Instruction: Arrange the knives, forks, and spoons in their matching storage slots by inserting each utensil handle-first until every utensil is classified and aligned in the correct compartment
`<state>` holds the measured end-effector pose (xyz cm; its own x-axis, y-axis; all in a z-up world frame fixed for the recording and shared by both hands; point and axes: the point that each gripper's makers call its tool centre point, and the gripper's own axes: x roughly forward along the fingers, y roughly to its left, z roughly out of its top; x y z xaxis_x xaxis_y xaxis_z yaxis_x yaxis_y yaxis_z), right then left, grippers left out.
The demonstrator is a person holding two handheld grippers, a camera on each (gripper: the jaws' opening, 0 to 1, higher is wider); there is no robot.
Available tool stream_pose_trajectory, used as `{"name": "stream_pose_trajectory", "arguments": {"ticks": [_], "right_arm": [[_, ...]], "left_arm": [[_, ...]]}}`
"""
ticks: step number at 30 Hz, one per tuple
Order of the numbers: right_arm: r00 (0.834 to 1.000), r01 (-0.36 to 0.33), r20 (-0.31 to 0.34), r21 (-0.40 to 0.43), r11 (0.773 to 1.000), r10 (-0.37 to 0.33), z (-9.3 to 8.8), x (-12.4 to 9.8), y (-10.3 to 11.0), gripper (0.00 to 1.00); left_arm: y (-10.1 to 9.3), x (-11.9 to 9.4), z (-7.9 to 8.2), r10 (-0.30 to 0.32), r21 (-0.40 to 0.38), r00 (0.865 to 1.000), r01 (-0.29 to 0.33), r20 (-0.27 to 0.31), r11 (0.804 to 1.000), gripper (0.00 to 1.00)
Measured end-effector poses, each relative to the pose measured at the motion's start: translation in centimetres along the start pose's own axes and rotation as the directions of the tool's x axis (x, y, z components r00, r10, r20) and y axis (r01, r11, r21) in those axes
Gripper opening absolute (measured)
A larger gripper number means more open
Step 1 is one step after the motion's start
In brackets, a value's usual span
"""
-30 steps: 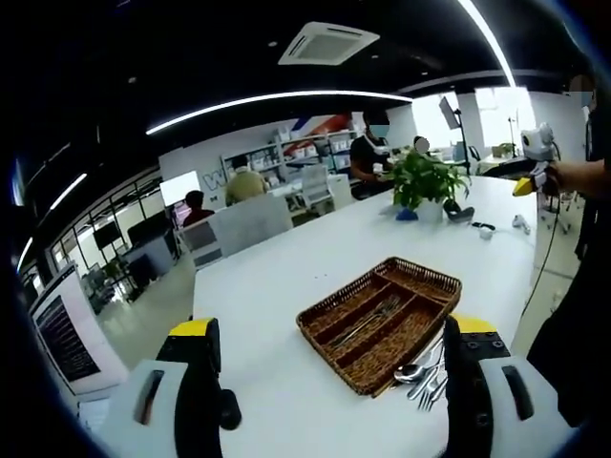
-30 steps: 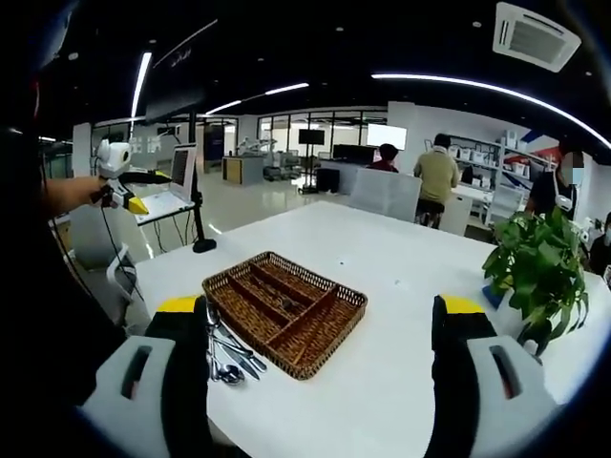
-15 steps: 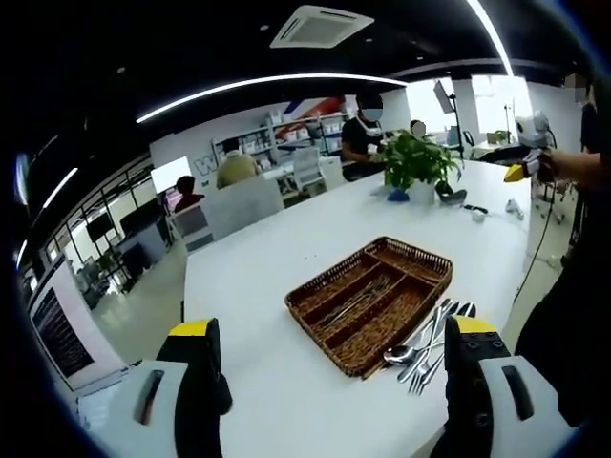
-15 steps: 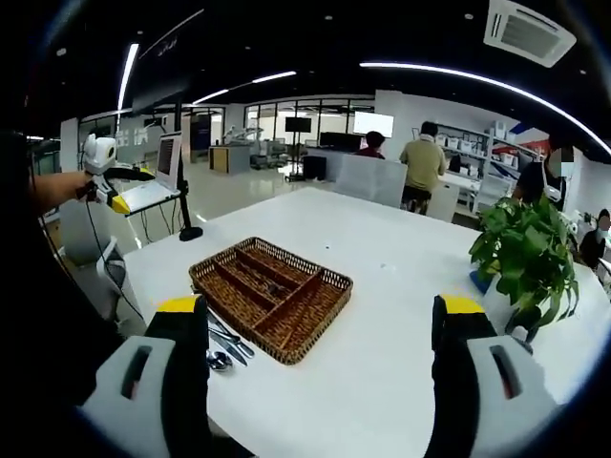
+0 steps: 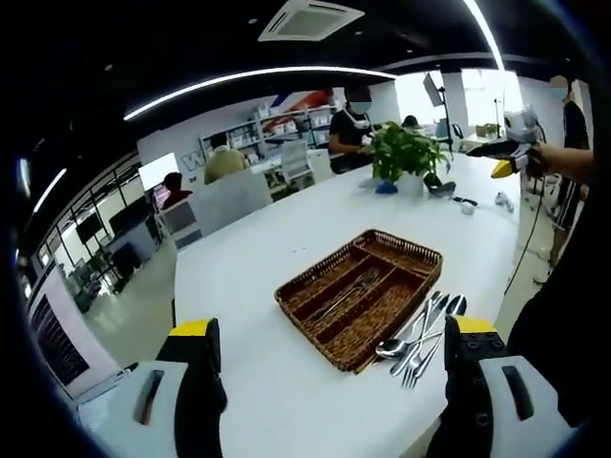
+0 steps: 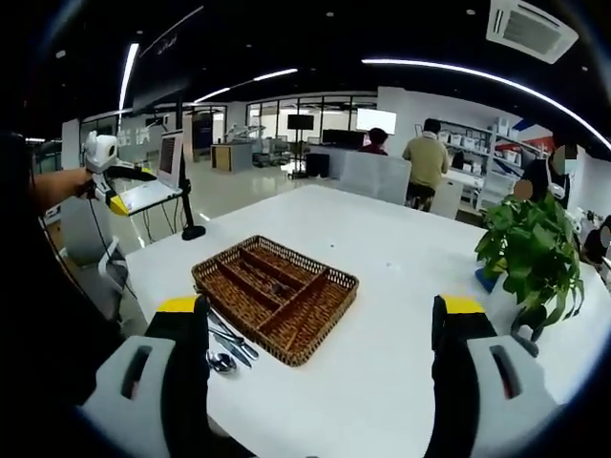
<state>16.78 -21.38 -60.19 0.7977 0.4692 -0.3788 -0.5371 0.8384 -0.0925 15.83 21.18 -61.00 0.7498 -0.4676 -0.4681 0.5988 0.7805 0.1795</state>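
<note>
Barely started, by the look of it. The brown woven wicker cutlery tray point(image 5: 361, 294) sits out on the white table point(image 5: 258, 258), and most of the work lies loose just beside it: a heap of silver metal utensils point(image 5: 420, 336), spoons and forks tangled together, resting on the table against the tray's near long edge. From the right gripper view the same heap point(image 6: 225, 344) pokes out beside the tray point(image 6: 275, 297), partly hidden behind that gripper's own jaw.

Now the tray's contents. It is split into long slots running lengthwise, plus a crosswise slot at one end. One of the middle long slots holds a few silver utensils point(image 5: 351, 292) already; at least one looks like a fork, though I can't say whether they went in handle-first. The other slots look bare wicker from here, though small items could be lost in the weave.

So my judgement: a handful sorted, the bulk waiting beside the tray, knives, forks and spoons all to be separated.

Tools: the left gripper point(image 5: 329, 377) has its jaws spread wide, nothing between them, above the table on the near side of the tray. The right gripper point(image 6: 320, 367) is likewise spread wide and empty-handed, facing the tray from the opposite side. A green potted plant point(image 5: 405, 157) stands well beyond the tray.
</note>
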Motion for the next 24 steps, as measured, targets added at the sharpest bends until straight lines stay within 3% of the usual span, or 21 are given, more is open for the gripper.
{"name": "stream_pose_trajectory", "arguments": {"ticks": [4,11,14,24], "right_arm": [[1.000,-0.001,-0.005,0.010,1.000,0.001,-0.3,-0.2,-0.3,1.00],[1.000,-0.014,0.010,0.011,1.000,0.014,-0.9,-0.5,-0.2,1.00],[1.000,-0.022,0.011,0.014,1.000,0.022,-1.2,-0.7,0.1,1.00],[1.000,-0.004,-0.003,0.029,1.000,0.004,-1.9,-1.5,0.0,1.00]], "left_arm": [[-0.4,0.0,-0.3,-0.004,0.000,1.000,0.004,-0.009,1.000,1.00],[-3.1,1.1,0.4,-0.067,0.043,0.998,0.067,-0.014,0.997,0.97],[-4.4,2.0,0.0,-0.107,0.088,0.993,0.111,-0.049,0.990,0.96],[-7.4,4.5,0.8,-0.189,0.138,0.979,0.199,-0.082,0.970,0.89]]}}
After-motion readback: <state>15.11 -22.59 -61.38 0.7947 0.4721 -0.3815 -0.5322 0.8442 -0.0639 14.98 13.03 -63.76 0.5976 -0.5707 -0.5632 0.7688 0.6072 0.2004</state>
